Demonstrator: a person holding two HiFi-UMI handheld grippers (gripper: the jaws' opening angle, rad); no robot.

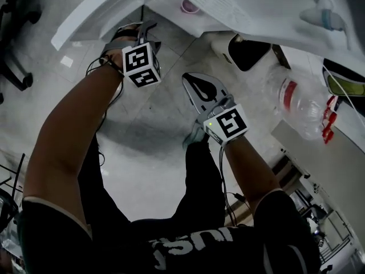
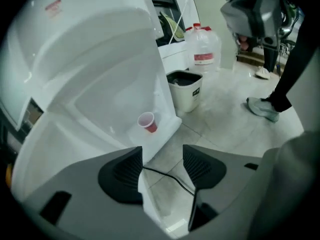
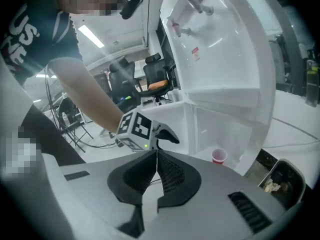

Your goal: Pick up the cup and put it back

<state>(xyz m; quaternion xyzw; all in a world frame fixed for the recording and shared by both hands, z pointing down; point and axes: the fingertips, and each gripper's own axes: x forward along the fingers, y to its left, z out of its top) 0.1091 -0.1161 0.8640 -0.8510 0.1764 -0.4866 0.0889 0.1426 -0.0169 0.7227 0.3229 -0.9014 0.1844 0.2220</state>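
Observation:
A small red cup [image 2: 147, 122] stands upright on the white ledge [image 2: 165, 129] of a big white machine, near the ledge's corner. It also shows in the head view as the cup [image 1: 189, 5] and in the right gripper view as the cup [image 3: 218, 156]. My left gripper [image 2: 162, 164] is open and empty, a short way back from the cup and pointing at it. In the head view the left gripper [image 1: 140, 33] is just below the ledge. My right gripper [image 3: 156, 154] is shut on nothing; the right gripper [image 1: 197, 87] hangs over the floor.
A white bin with a black liner [image 2: 185, 90] stands on the tiled floor beside the machine, with big water bottles [image 2: 204, 49] behind it. The same bin [image 1: 245, 50] and a bottle [image 1: 299, 101] lie right of my grippers. A person's shoe [image 2: 263, 108] stands further off.

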